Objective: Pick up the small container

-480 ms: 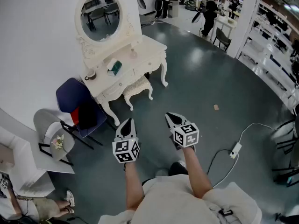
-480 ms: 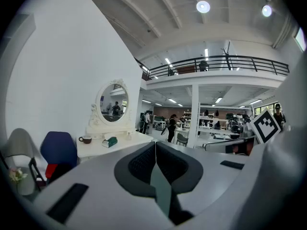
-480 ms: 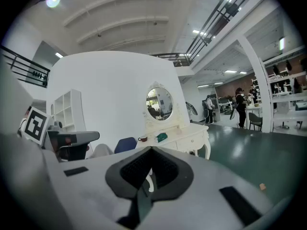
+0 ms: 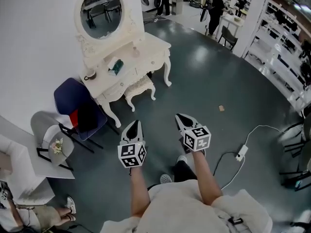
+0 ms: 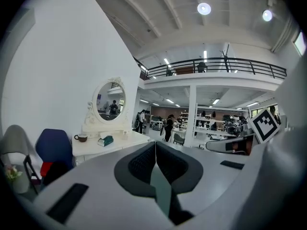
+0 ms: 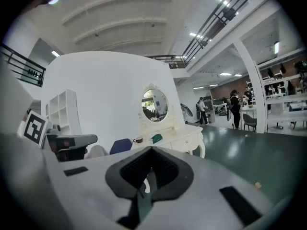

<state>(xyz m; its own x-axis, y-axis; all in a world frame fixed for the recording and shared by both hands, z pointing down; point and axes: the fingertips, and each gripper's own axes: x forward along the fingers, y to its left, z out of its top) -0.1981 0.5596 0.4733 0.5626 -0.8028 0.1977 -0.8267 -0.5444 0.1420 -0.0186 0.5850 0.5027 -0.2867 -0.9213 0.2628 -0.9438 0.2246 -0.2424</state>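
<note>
A white vanity table [image 4: 153, 45] with an oval mirror [image 4: 101, 12] stands against the wall across the floor. On its top are a teal box [image 4: 114, 67], a dark cup [image 4: 89, 76] and a small pale container [image 4: 135, 52]. My left gripper [image 4: 134, 123] and right gripper [image 4: 179, 116] hang side by side over the grey floor, well short of the table. Both are shut with nothing between the pads. The left gripper view shows its gripper [image 5: 154, 145] pointing at the teal box [image 5: 106, 140] and the cup [image 5: 80, 138]. The right gripper [image 6: 150, 150] faces the same table [image 6: 184, 138].
A white stool [image 4: 141, 89] sits under the vanity, a blue chair [image 4: 77, 106] to its left. A grey chair [image 4: 46, 127] with flowers stands further left. A power strip with cable [image 4: 240, 152] lies on the floor at right. Desks and people fill the far background.
The head view has shifted a little: the vanity and chairs sit slightly further left in the picture. Both grippers stay shut and side by side.
</note>
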